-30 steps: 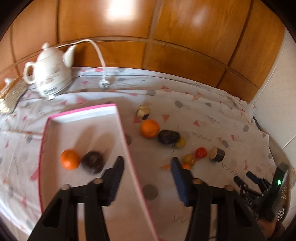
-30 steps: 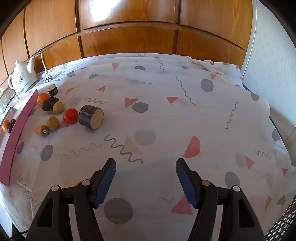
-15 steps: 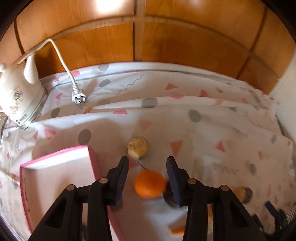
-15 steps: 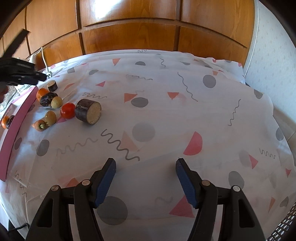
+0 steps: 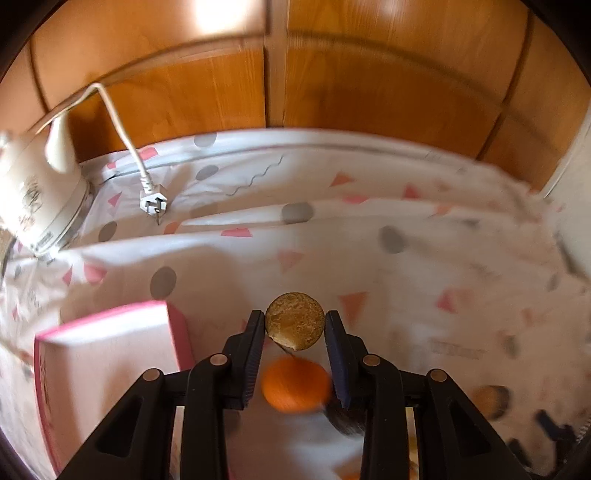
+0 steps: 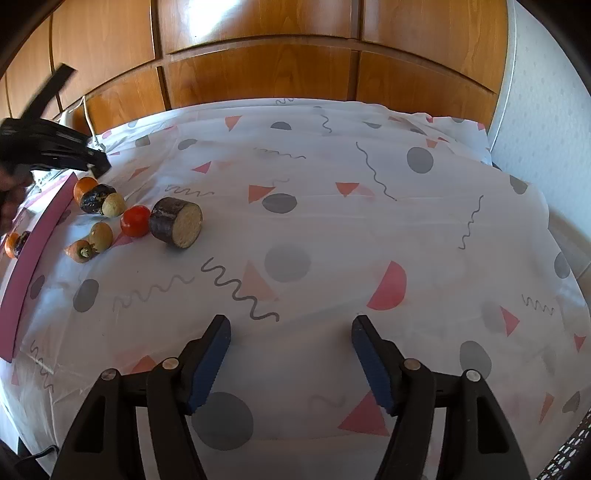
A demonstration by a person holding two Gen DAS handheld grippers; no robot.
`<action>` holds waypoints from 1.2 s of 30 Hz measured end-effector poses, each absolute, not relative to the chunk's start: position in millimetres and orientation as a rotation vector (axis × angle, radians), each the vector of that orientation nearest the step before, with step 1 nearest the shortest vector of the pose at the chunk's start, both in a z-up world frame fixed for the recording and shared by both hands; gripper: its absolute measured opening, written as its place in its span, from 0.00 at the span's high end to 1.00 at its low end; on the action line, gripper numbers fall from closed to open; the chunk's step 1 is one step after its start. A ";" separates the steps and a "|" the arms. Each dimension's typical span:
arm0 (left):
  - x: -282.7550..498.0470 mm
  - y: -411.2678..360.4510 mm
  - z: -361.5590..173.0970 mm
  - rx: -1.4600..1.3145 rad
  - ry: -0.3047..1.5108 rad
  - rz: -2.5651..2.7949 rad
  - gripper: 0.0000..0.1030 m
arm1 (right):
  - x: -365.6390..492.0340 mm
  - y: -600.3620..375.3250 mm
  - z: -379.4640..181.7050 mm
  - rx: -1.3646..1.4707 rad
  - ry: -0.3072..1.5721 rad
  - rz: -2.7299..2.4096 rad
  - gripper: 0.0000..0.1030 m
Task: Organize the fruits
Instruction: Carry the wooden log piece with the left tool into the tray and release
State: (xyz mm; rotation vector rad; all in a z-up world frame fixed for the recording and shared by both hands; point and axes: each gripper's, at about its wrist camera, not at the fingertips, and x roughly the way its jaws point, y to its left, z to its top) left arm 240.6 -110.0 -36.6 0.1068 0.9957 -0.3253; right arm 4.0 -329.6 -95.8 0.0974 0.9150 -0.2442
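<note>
Both grippers differ: left (image 5: 295,325) clamps a cut fruit (image 5: 294,320) (blurred), right (image 6: 291,334) gapes.

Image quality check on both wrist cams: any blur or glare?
Left wrist: motion blur across the tablecloth and the orange; the cut fruit piece between the left gripper pads stays sharp; glare on the wood panel. Right wrist: sharp, strong fisheye bending, glare on the top panel, right gripper crisp.
</note>
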 end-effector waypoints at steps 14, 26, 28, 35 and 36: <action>105.3 -51.5 7.4 -0.027 0.834 -0.323 0.68 | -1.7 -326.5 -100.2 0.119 0.856 -0.280 0.28; 53.8 75.7 -23.7 -0.226 0.896 -0.032 0.68 | -6.2 -322.7 -101.7 0.107 0.809 -0.306 0.26; 54.5 90.5 -27.8 -0.274 0.908 -0.006 0.68 | -6.1 -322.1 -101.6 0.102 0.808 -0.309 0.27; 79.7 103.4 -16.3 -0.313 0.870 -0.019 0.68 | -6.4 -321.3 -101.6 0.093 0.809 -0.315 0.26; 85.6 102.5 -13.9 -0.309 0.864 -0.016 0.68 | -6.5 -321.2 -101.6 0.092 0.809 -0.316 0.26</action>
